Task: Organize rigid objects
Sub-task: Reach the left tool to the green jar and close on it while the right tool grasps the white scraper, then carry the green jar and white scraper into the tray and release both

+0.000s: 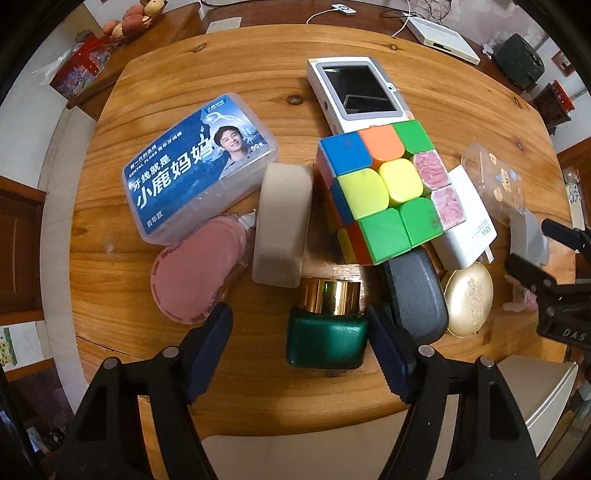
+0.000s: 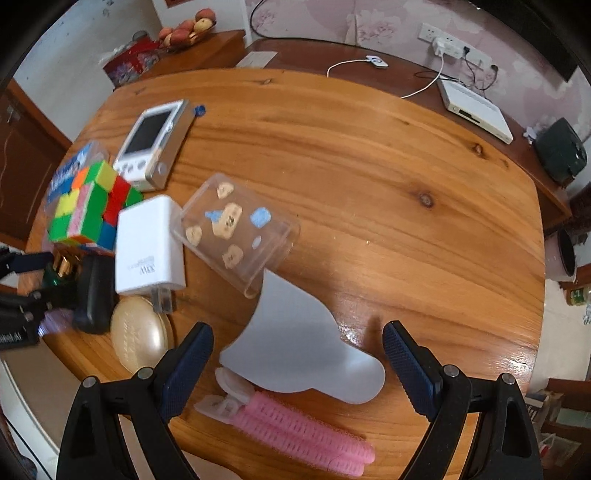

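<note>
A green bottle with a gold cap (image 1: 327, 332) lies between the fingers of my left gripper (image 1: 297, 317). The right pad is at its side and the left pad stands apart from it, so the gripper is open. Around it lie a pink round dispenser (image 1: 199, 277), a beige box (image 1: 282, 225), a blue floss box (image 1: 195, 166), a colour cube (image 1: 384, 188), a dark grey case (image 1: 413, 295) and a gold compact (image 1: 469, 299). My right gripper (image 2: 297, 328) is open over a flat pale grey piece (image 2: 295, 350), with a pink hair roller (image 2: 291, 424) just in front.
The wooden table (image 2: 406, 184) also holds a white handheld device (image 2: 155, 144), a white charger (image 2: 147, 247) and a clear sticker-covered case (image 2: 236, 229). Its right half is bare wood. Behind it a sideboard carries a white box (image 2: 476, 110), cables and a fruit bowl (image 2: 188, 29).
</note>
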Demonstrator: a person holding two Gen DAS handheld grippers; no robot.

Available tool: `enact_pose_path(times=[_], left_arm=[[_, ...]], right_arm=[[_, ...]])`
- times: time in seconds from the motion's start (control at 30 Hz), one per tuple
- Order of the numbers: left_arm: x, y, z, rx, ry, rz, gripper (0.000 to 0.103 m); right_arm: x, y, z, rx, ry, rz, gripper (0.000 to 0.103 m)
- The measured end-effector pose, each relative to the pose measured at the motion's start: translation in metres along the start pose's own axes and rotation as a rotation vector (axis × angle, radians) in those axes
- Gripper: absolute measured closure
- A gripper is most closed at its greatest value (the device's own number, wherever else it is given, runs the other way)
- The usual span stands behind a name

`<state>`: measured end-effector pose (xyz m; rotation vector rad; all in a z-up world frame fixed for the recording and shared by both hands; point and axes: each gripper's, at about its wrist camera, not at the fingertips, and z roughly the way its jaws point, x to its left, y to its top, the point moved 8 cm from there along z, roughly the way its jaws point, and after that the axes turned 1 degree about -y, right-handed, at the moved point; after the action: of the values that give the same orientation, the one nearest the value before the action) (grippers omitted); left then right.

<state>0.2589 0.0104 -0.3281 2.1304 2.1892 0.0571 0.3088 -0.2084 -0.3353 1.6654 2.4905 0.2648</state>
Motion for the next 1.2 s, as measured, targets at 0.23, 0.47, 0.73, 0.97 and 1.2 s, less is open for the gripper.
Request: enact_pose_path(times=[0.23,0.47,0.73,0.97,1.2], left_arm=[[-0.002,0.005,-0.002,-0.006,-0.022,0.004,0.039],[-0.016,0.001,0.005,0.004,-0.064,-0.01,0.056],[-0.005,-0.003,0.007,-0.017,-0.053,-0.024,0.058],[-0.003,-0.013,0.004,-0.035,-0.033,0.004,0.058],[-0.004,-0.018,-0.013,-0.076,-0.05,0.005,0.058]], right_arm=[[-0.001,-0.012,0.002,0.014,-0.013,-0.038,0.014],[-0.006,-0.008,0.002,0.032,0.002,0.001,0.014],[-0.012,0.008,0.007,0.02,-0.015,0.04,0.015],[-0.015,0.003,-0.009,-0.034,0.014,0.097,0.015],[-0.02,-0.011,-0.034,-0.079,0.064,0.151,0.015]])
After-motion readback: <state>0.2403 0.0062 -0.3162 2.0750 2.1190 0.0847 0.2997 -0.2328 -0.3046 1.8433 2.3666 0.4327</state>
